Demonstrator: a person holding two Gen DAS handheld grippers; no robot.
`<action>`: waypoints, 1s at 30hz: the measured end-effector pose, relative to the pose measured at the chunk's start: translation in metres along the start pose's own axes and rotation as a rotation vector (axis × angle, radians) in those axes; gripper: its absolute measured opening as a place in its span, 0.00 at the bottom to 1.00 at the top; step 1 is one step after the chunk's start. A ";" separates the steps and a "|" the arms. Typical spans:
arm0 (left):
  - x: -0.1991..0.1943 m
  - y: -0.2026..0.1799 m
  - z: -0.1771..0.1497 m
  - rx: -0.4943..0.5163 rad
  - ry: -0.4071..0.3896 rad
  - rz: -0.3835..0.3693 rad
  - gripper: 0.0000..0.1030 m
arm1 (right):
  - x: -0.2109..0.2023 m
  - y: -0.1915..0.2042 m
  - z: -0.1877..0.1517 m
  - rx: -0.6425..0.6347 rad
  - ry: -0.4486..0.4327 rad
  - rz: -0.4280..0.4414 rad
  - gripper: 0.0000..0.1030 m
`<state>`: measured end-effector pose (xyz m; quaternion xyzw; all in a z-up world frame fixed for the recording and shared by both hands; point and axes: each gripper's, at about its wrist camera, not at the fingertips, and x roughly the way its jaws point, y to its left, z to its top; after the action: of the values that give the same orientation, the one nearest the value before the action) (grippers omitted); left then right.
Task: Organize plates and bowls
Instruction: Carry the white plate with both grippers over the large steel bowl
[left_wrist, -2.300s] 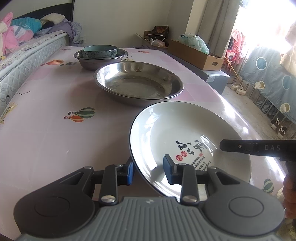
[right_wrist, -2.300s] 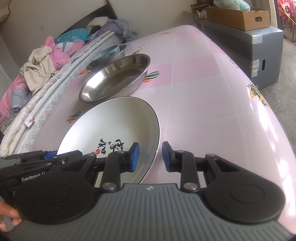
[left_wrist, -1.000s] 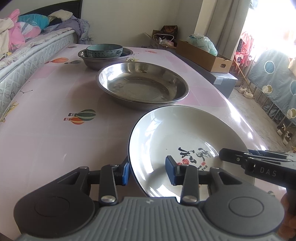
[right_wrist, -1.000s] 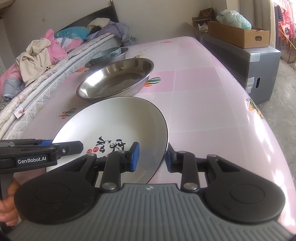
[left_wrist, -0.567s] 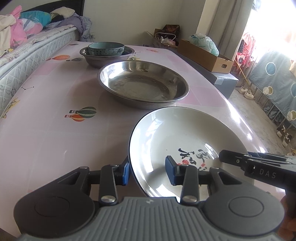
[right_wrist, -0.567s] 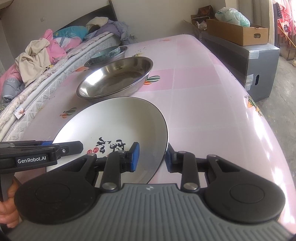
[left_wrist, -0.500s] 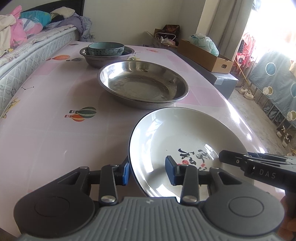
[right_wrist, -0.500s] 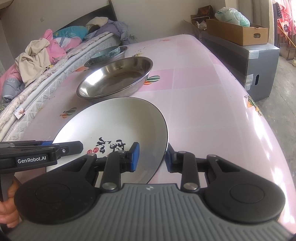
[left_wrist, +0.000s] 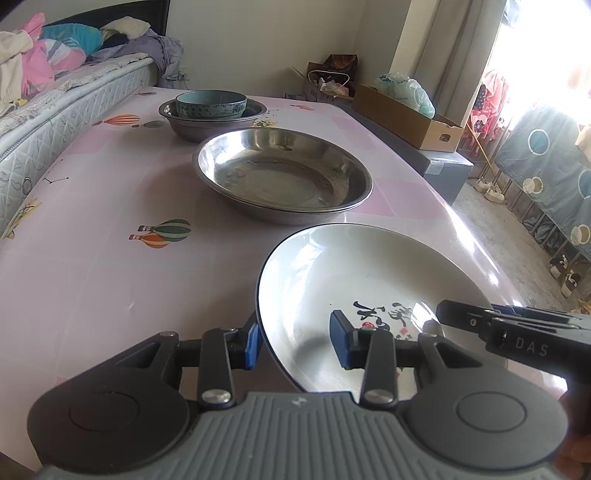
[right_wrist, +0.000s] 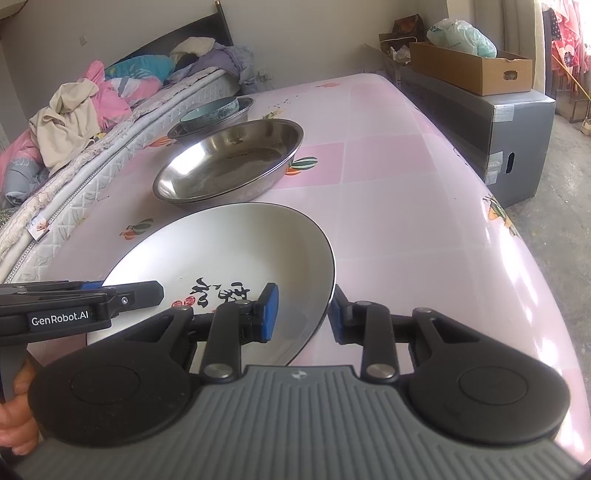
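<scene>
Both tongs pinched the glossy white ceramic plate (left_wrist: 354, 280), the left gripper (left_wrist: 295, 341) straddling its near-left rim and the right gripper (right_wrist: 301, 314) its near-right rim, a blue pad on either face. Just beyond the plate sat a wide, shallow steel basin (left_wrist: 282, 177) on the smooth pink table (left_wrist: 92, 258). Farther off, a round teal bowl (left_wrist: 210, 104) nested in a smaller steel bowl (left_wrist: 192, 127).

White plate (left_wrist: 369, 273) with black calligraphy; pink balloon-print tablecloth (left_wrist: 92, 258).
</scene>
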<state>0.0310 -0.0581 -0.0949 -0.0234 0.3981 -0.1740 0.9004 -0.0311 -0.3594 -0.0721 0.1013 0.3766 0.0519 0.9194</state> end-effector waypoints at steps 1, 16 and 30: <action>0.000 0.001 0.000 -0.001 -0.002 0.000 0.37 | -0.001 0.000 0.000 -0.001 -0.002 0.000 0.28; -0.009 0.000 0.003 -0.006 -0.038 -0.005 0.37 | -0.011 0.001 0.000 -0.004 -0.027 0.002 0.28; -0.019 0.000 0.009 -0.013 -0.076 -0.013 0.37 | -0.024 0.002 0.006 -0.003 -0.063 0.009 0.28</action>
<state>0.0251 -0.0529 -0.0750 -0.0381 0.3645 -0.1762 0.9136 -0.0442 -0.3623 -0.0510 0.1033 0.3468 0.0535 0.9307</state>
